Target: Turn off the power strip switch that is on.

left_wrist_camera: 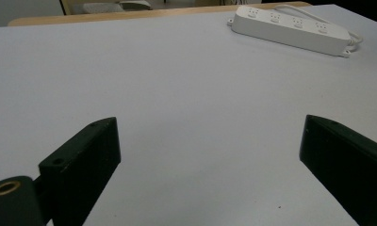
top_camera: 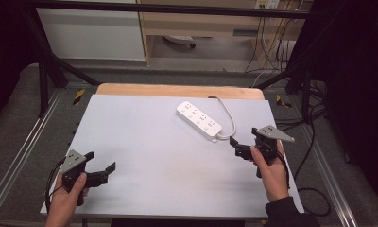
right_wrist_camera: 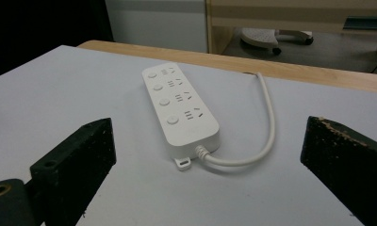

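**Right now: strip sits nearest the right gripper, nothing held**

Both sets of jaws are spread wide and empty. I see the power strip [top_camera: 199,120] lying flat on the white table [top_camera: 144,161], toward the far right part of it, untouched.

Key relation: the strip's long axis runs diagonally in the high view, far-left to near-right. Its cord end points at the right gripper [top_camera: 235,144], which hangs just beside that end. The cord [top_camera: 230,118] leaves that near end and loops back toward the far edge of the table.

In the right gripper view the strip [right_wrist_camera: 181,109] lies dead ahead between the jaws, running almost straight away from them. The cord [right_wrist_camera: 266,127] curves off to the right. So those jaws face the short end, not the long sides.

Left gripper [top_camera: 102,172] is near the front left corner, well apart from the strip. In its view the strip [left_wrist_camera: 290,29] is far off at top right, lying crosswise.

My read: right hand takes it. Straight ahead, the jaws straddle the width near the cord exit. Watch the cord; it may snag or drag the strip round.
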